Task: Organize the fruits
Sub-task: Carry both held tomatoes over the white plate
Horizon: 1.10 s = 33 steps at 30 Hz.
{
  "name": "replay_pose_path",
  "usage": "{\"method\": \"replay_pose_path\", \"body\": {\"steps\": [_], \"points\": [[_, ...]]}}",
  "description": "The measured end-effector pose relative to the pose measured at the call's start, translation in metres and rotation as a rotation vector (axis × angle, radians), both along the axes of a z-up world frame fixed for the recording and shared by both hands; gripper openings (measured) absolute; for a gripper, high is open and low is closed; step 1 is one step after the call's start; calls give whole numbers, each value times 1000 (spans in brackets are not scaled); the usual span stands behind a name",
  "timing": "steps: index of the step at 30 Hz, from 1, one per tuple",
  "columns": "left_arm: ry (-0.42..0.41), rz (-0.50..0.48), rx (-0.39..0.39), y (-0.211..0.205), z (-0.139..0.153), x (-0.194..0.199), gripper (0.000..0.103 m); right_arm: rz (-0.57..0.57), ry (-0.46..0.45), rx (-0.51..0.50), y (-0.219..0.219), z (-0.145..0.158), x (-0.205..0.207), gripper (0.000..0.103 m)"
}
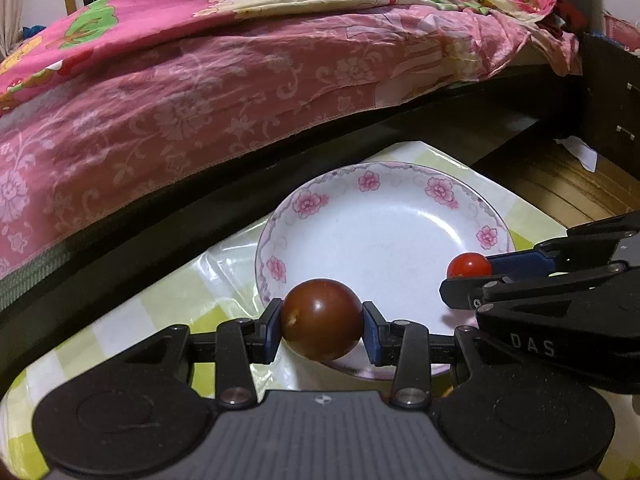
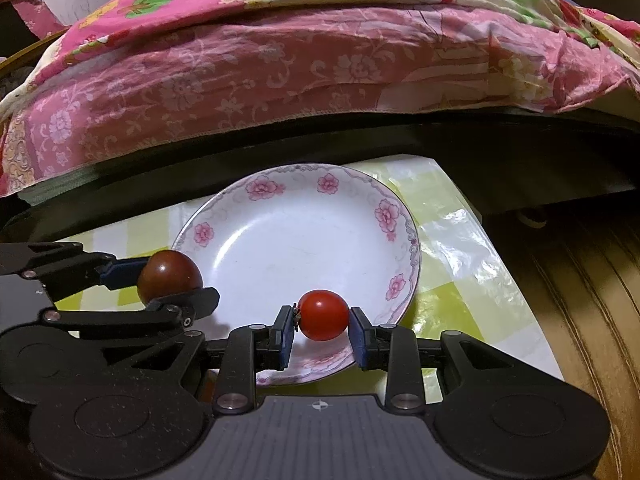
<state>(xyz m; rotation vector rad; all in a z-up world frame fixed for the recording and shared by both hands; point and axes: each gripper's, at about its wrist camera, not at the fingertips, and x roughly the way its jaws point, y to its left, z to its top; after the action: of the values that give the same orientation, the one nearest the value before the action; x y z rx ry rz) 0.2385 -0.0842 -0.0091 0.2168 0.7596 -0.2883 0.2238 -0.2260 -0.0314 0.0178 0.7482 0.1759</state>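
I am holding a dark brown-red fruit [image 1: 322,319] in my left gripper [image 1: 323,330], its blue pads pressing on both sides with the jaws only partly apart. My right gripper [image 2: 322,330] is gripping a small red tomato [image 2: 324,315] the same way, jaws nearly closed, pads touching each side. Both fruits are hanging just over the near rim of a white plate [image 2: 280,236] with pink flowers around its edge, the dark fruit over its left side, the tomato towards the right. In the left wrist view the right gripper is reaching in from the right. The plate is sitting on a glossy green-and-white checked tablecloth [image 2: 452,248]. Beyond it, a pink floral bedcover [image 1: 200,92] is draping over a dark bed edge.
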Motion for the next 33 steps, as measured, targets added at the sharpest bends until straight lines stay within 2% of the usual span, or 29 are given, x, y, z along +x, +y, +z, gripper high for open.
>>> {"method": "replay_pose_path", "body": {"steps": [33], "points": [[-5, -13, -43, 1, -7, 10, 48, -5, -3, 7, -3, 2, 11, 30]]}}
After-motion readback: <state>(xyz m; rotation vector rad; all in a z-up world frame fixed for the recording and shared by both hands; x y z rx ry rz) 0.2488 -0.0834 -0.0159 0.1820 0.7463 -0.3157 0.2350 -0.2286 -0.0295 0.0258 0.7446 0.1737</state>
